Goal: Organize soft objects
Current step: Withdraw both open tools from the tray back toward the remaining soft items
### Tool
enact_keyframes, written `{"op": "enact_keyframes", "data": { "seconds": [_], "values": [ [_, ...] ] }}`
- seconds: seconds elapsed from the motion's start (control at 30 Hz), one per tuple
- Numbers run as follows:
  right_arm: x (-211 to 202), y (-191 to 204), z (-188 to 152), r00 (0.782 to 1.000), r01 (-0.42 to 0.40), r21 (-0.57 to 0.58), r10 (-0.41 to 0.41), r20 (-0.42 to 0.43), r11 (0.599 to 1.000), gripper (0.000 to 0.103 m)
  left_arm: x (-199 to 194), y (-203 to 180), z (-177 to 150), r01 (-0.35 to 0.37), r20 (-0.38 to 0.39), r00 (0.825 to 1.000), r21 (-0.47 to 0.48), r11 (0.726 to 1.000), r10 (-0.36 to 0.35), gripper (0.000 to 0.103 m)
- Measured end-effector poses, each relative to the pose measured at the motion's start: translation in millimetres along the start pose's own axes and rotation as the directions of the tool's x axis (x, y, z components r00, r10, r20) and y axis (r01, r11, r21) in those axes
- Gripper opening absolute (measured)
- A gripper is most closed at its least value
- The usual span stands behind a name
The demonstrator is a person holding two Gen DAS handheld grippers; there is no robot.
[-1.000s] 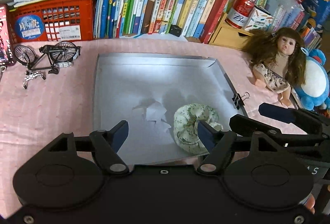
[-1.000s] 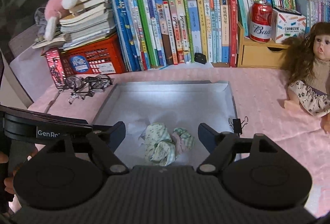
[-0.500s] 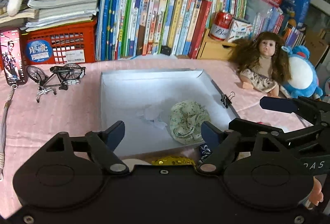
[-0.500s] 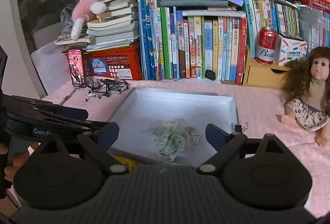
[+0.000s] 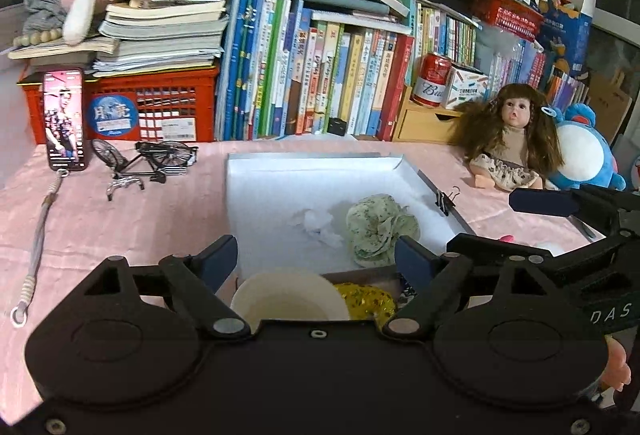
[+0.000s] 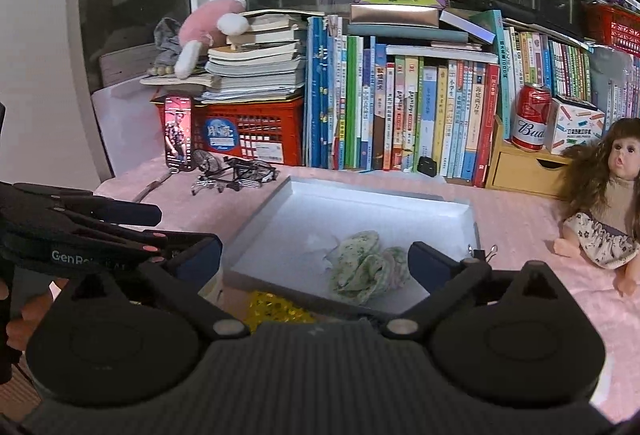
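A green floral scrunchie (image 5: 380, 231) lies in the white shallow box (image 5: 280, 187) on the pink tablecloth; it also shows in the right wrist view (image 6: 366, 269) inside the box (image 6: 360, 219). My left gripper (image 5: 316, 261) is open and empty, held back above the box's near edge. My right gripper (image 6: 314, 261) is open and empty, also short of the box. A yellow sequined soft item (image 5: 366, 299) and a cream round item (image 5: 288, 295) lie just before the box; the yellow item shows in the right wrist view (image 6: 276, 309).
A doll (image 5: 508, 139) and a blue plush (image 5: 584, 151) sit at the right. A model bicycle (image 5: 148, 163), a phone (image 5: 64, 119) and a red crate (image 5: 156, 111) stand at the left. Books line the back. A binder clip (image 5: 446, 197) grips the box's right rim.
Both grippers have pulled back and up from the box. The scrunchie stays in the box. The yellow and cream items have come into view.
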State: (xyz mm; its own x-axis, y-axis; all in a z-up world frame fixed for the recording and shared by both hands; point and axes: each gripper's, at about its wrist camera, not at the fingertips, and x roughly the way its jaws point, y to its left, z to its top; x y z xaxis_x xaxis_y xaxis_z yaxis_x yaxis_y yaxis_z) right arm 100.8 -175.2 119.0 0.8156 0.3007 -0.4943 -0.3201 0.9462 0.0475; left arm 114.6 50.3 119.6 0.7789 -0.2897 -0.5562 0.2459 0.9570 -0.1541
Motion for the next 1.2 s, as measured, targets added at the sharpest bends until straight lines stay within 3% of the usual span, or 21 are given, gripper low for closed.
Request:
{"op": "enact_keyframes", "data": {
  "seconds": [0.27,0.6,0.87,1.2],
  "values": [
    [-11.7,21.6,-22.1,0.997,0.04,-0.046,-0.037,0.068,0.998,0.103,-16.8,4.0,-32.1,-0.051,0.065,0.997,-0.011,0.999,0.052,0.085],
    [-15.9,42.4,-44.1,0.991,0.071,-0.074,-0.062,0.121,0.995,0.103,-24.5,15.9,-62.0,-0.087,0.074,0.993,-0.057,0.995,0.091,0.085],
    [-25.7,53.2,-70.4,0.979,0.095,-0.044,-0.085,0.184,0.995,0.103,-36.6,15.7,-88.9,-0.126,0.128,0.983,-0.067,0.99,0.134,0.086],
    [-23.8,52.9,-94.9,0.986,0.104,-0.071,-0.094,0.135,0.992,0.103,-38.7,25.7,-107.7,-0.164,0.104,0.98,-0.077,0.984,0.171,0.087]
  ]
}}
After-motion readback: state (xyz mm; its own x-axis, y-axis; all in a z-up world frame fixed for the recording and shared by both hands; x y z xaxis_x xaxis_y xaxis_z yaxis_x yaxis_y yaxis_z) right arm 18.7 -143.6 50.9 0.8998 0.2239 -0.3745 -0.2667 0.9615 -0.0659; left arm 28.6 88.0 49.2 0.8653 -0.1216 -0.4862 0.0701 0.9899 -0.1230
